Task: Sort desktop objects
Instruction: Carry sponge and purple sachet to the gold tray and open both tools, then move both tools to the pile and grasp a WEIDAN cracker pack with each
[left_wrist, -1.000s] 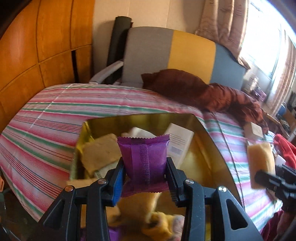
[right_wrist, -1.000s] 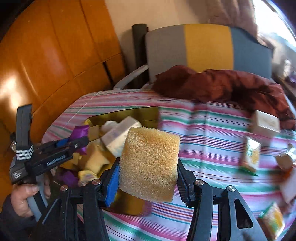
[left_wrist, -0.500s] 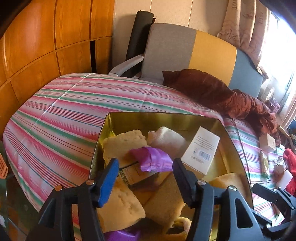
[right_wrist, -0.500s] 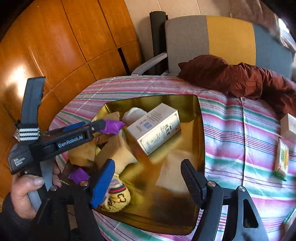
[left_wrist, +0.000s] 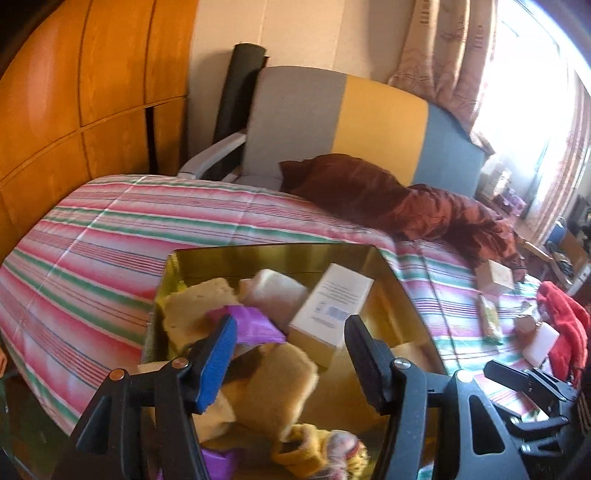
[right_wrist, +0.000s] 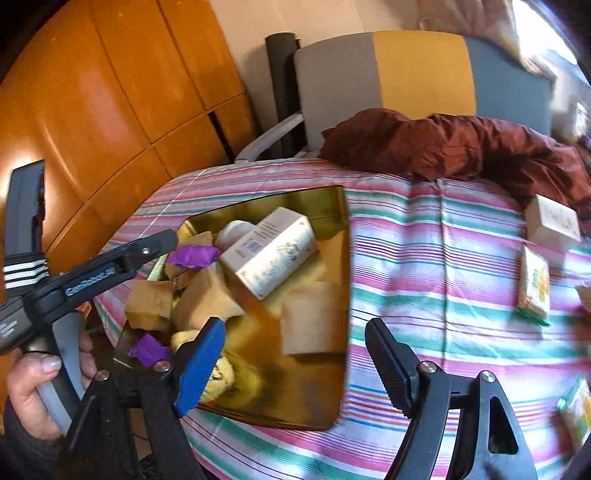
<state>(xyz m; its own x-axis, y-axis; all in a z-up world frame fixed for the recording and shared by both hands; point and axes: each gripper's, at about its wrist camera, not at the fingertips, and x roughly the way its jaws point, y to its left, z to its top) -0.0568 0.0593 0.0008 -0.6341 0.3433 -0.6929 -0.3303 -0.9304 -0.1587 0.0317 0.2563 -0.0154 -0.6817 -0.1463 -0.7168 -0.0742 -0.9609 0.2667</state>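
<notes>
Your left gripper (left_wrist: 288, 354) fills the bottom of its own view, jaws spread with nothing pinched between them, one pad blue and ribbed, the other black. Your right gripper (right_wrist: 295, 354) sits low in its frame too; its jaws have just been opening, and only air lies between the pads. In the right view's left edge you can read "GenRobot.AI" in pale letters on the left tool's black arm, with your hand (right_wrist: 33, 391) wrapped round the grey handle beneath it.

Just past the fingers lies the gold tray (right_wrist: 334, 206), shiny and mirror-smooth, resting on the striped cloth (right_wrist: 424, 258) of pink, green and white. Inside it, near the lower edge, a tan sponge block (right_wrist: 314, 317) lies flat and porous at the centre of the right view. Left of that, more sponge chunks (right_wrist: 147, 306) heap together, and a purple foil packet (right_wrist: 192, 254) with a crinkled, crimped end sits on top of them. A white carton (right_wrist: 273, 251) lies tilted across the tray's upper part, a barcode and fine print on one face, too small to read. A second purple packet (right_wrist: 149, 349) shows at the tray's lower left corner.

Further right on the cloth, outside the tray: a green-and-yellow packet (right_wrist: 533, 288) and a pale cream box (right_wrist: 554, 221). Beyond them a rumpled rust-brown fabric (right_wrist: 443, 144), then a chair back (right_wrist: 406, 70) in grey, yellow and blue panels, and orange wood panelling (right_wrist: 110, 92) at upper left.
</notes>
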